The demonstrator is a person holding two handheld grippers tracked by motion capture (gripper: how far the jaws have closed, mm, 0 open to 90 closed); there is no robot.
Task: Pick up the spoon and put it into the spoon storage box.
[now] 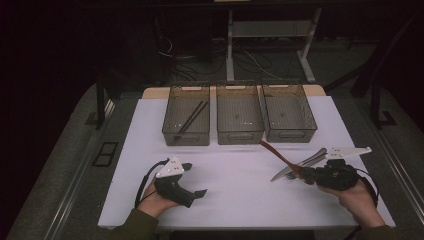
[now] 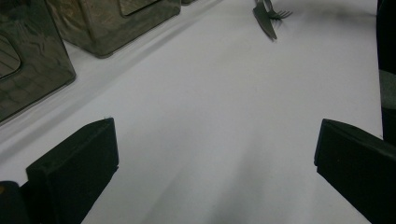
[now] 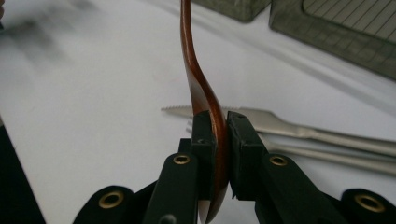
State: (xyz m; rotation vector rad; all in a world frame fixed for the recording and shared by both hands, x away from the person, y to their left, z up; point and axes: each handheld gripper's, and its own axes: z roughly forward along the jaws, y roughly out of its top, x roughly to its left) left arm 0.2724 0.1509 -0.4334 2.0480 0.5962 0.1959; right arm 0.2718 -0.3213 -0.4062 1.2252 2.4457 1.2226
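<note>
Between the pads of my right tool (image 3: pixel 219 140) I am gripping the wooden spoon (image 3: pixel 205 100) edge-on above the knife (image 3: pixel 280 122) and fork (image 3: pixel 327 156), clear for the bins (image 1: pixel 239 121) ahead, while my left tool (image 1: pixel 192 187) is resting open, empty, on the tabletop (image 1: pixel 235 190).

— What sort of place is this?
— A lab or test room, by the look of it, not a home.
— Why?
— The worktop (image 1: pixel 235 195) has a plain white cover and three identical clear bins (image 1: pixel 240 120) set in a neat row. Behind it loose cables (image 1: pixel 200 62) lie on a dark floor by the white legs of a desk frame (image 1: pixel 272 35).
</note>
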